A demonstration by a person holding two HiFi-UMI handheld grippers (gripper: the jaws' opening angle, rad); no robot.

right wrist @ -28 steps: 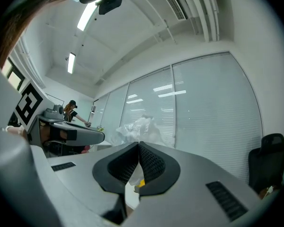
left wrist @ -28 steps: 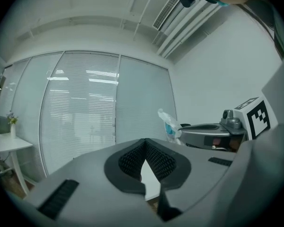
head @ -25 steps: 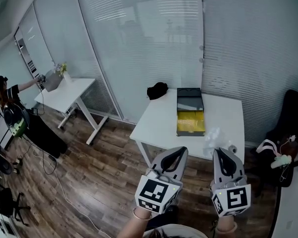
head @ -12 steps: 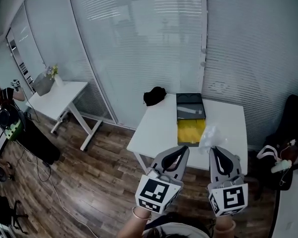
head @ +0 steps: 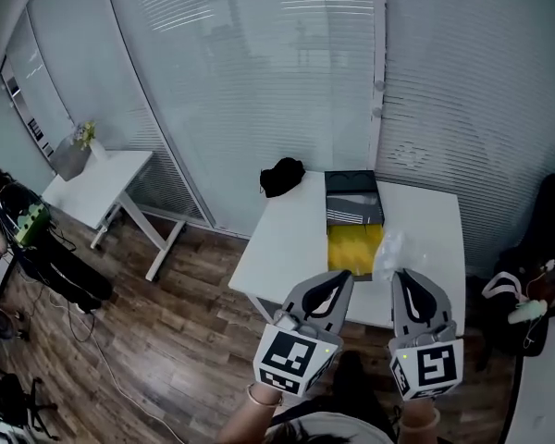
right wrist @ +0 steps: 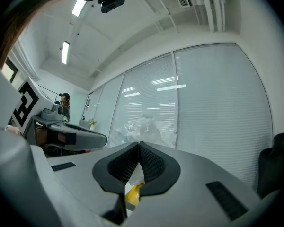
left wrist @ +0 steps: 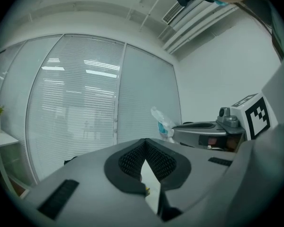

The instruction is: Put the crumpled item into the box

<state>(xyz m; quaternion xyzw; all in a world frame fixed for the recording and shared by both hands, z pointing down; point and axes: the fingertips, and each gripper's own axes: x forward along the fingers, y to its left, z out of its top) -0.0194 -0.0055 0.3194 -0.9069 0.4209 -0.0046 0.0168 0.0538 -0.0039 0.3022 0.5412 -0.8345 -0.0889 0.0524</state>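
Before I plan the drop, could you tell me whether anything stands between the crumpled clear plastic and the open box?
Nothing visible does. The right tongs hold the crumpled clear plastic wrapper right beside the open box with the yellow inside. Its dark lid lies folded back on the far side, leaving the opening uncovered.

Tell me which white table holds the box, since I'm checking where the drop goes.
The near table, straight ahead: the open, yellow-lined box lies on it, near a black bundle. The table at far left has no box.
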